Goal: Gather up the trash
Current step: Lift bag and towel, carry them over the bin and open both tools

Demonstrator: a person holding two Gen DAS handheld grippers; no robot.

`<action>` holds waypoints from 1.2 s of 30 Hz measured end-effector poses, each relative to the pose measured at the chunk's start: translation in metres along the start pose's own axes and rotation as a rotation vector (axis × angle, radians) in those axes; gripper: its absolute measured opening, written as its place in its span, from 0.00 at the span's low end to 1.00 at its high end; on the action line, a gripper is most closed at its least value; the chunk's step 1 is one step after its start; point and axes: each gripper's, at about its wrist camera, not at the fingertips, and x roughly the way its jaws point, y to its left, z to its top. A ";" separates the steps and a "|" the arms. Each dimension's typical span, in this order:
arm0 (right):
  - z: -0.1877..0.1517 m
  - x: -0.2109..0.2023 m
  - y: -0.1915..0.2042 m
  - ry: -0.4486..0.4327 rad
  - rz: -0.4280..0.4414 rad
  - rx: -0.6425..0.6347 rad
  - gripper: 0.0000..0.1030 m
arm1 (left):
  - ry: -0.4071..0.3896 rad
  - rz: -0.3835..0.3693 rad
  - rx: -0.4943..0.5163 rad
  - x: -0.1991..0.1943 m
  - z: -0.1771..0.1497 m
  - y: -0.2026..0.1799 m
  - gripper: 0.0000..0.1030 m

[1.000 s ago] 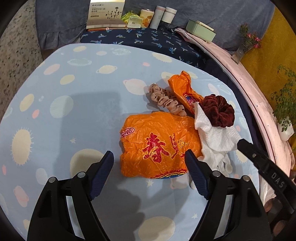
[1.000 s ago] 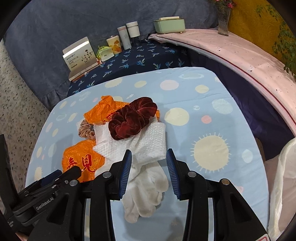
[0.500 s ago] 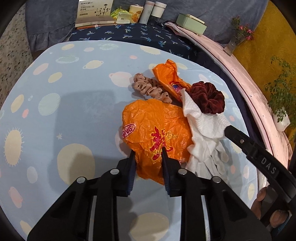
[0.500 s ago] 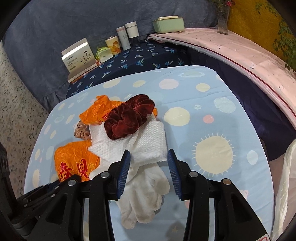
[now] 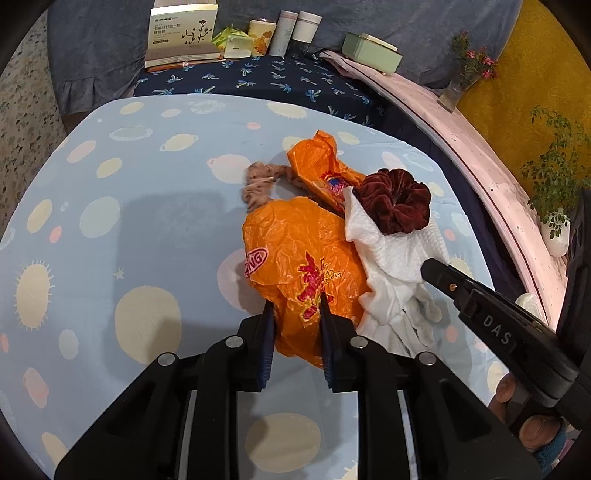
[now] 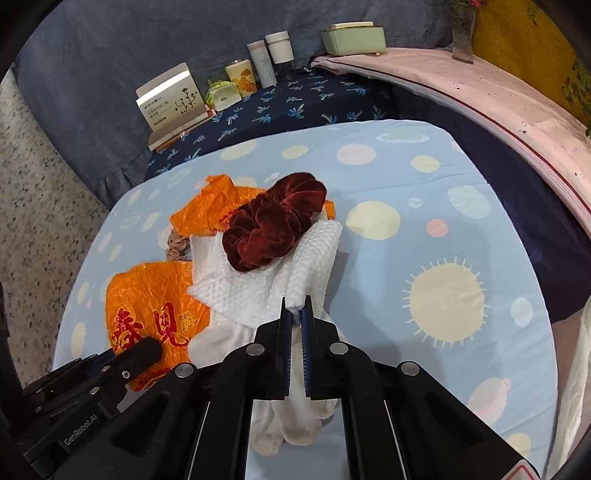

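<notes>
Covering the tabletop [image 5: 110, 229] is a pale blue cloth printed with suns and planets; behind it lies a navy palm-print cloth [image 5: 258, 79] with a white box [image 5: 183, 31], jars and a green case [image 5: 371, 51] lined up against a blue-grey backdrop, and a pink ledge [image 6: 498, 99] curves along the right. Near the tabletop's centre sits the trash: a large orange bag [image 5: 306, 266], a second orange bag [image 5: 317, 166] behind it, a white paper towel [image 6: 258, 280] with a dark red scrunchie [image 6: 277, 227] on it, and a white glove [image 6: 291, 424]. Compared with a second ago, the left gripper [image 5: 295, 314], then spread wide, now pinches the large orange bag's near edge, and the right gripper [image 6: 296, 314], open before, is pressed together on the towel's corner.
</notes>
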 end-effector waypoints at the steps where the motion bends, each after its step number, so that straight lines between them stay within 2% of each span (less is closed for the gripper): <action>1: 0.000 -0.006 -0.001 -0.009 0.000 0.002 0.05 | -0.004 -0.004 0.003 -0.002 0.000 -0.001 0.19; 8: 0.003 -0.054 -0.006 -0.090 0.010 0.001 0.04 | -0.032 -0.048 0.027 -0.021 -0.001 -0.015 0.19; 18: 0.002 -0.127 -0.018 -0.204 0.013 0.004 0.04 | -0.113 -0.111 0.090 -0.065 0.004 -0.055 0.18; 23: 0.001 -0.161 -0.037 -0.260 0.022 0.030 0.04 | -0.132 -0.155 0.137 -0.082 0.005 -0.084 0.18; 36: -0.018 -0.221 -0.108 -0.370 -0.061 0.128 0.04 | -0.124 -0.213 0.319 -0.088 -0.014 -0.183 0.18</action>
